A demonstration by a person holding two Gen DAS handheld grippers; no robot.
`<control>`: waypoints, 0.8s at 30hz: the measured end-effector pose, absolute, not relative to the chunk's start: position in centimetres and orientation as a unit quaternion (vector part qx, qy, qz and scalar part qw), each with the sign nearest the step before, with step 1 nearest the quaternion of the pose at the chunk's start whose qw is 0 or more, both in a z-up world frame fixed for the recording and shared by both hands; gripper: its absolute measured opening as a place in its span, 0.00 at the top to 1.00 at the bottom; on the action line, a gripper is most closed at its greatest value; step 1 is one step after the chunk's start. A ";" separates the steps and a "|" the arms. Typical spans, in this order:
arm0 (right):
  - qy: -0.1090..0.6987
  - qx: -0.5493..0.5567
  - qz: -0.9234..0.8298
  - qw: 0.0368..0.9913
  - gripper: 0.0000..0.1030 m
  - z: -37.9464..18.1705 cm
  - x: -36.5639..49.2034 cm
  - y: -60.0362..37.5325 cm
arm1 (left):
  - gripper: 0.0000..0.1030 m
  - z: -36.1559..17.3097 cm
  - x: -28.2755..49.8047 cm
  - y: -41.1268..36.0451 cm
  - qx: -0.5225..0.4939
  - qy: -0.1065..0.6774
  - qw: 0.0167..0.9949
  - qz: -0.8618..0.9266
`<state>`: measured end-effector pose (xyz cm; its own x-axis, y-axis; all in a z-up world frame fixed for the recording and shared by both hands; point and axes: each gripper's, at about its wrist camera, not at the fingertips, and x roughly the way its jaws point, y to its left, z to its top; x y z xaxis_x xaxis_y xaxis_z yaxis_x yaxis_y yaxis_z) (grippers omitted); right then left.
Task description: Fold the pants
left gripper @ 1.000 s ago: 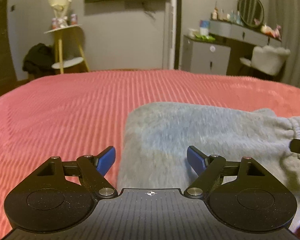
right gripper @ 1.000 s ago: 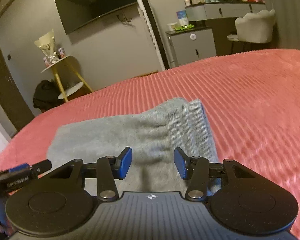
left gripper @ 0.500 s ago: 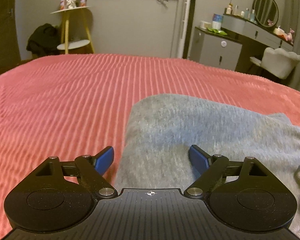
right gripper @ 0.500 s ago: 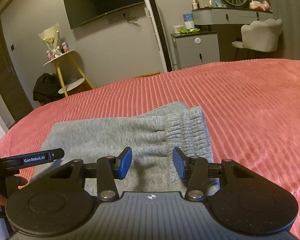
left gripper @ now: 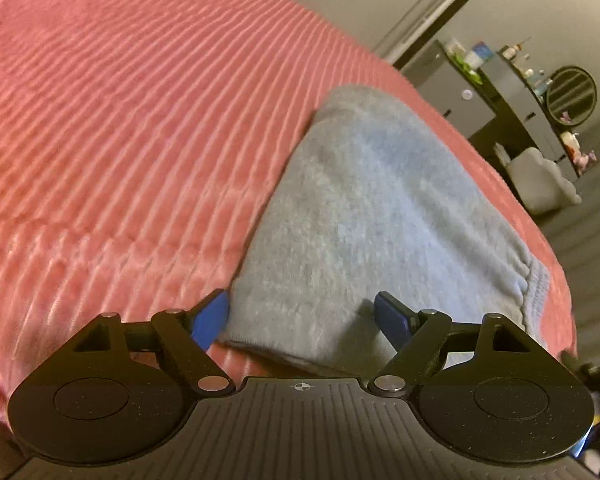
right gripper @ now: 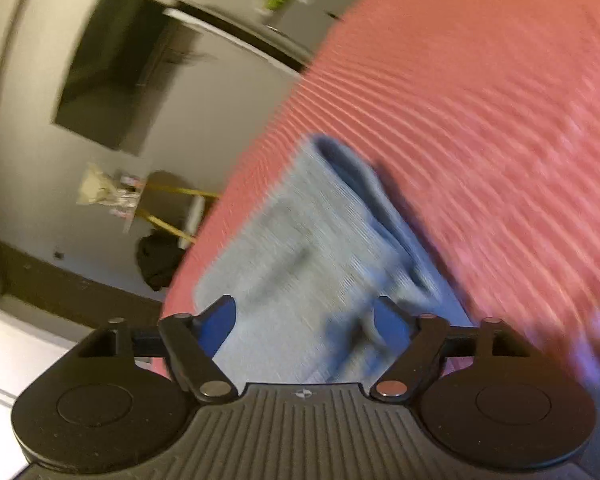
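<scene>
Ribbed pink bedspread (left gripper: 120, 128), folded grey pants (left gripper: 372, 216) with gathered waistband, both tools spread wide, gripping nothing

We see home bedroom: bed under ribbed pink bedspread (left gripper: 120, 128), dressing table with round mirror (left gripper: 571, 95) and bottles, white cushioned chair (left gripper: 540, 178), wall-mounted TV (right gripper: 100, 68), yellow-legged side table (right gripper: 168, 200).
</scene>
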<state>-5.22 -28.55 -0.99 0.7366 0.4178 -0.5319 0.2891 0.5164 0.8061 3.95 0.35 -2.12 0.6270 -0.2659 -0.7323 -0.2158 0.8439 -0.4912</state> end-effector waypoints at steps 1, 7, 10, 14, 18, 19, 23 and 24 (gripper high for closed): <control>0.372 0.488 0.034 0.789 0.25 -1.5 -5.3 -28.2 | 0.18 -2.1 3.7 0.3 -0.285 0.432 0.856 -0.018; 0.420 0.521 0.029 0.743 0.25 -4.7 -4.1 -26.9 | 0.19 -2.7 0.8 0.3 -0.330 0.432 0.838 -0.044; 0.389 0.568 0.024 0.725 0.38 -6.0 -4.0 -27.2 | 0.19 -2.7 0.7 0.1 -0.352 0.430 0.829 -0.062; 0.338 0.608 0.031 0.718 0.56 -6.7 -5.2 -27.9 | 0.21 -3.7 1.8 0.7 -0.403 0.428 0.807 -0.065; 0.314 0.670 0.040 0.672 0.52 -9.0 -5.7 -28.6 | 0.22 -5.4 2.6 1.7 -0.457 0.419 0.783 -0.049; 0.312 0.676 0.040 0.667 0.49 -9.2 -5.5 -28.7 | 0.22 -5.9 2.8 1.8 -0.468 0.420 0.776 -0.048; 0.308 0.672 0.041 0.672 0.43 -9.5 -3.9 -28.4 | 0.23 -7.5 3.2 2.7 -0.527 0.397 0.750 -0.036; 0.311 0.671 0.037 0.672 0.43 -9.6 -3.3 -28.1 | 0.28 -7.7 3.4 2.9 -0.537 0.395 0.745 -0.035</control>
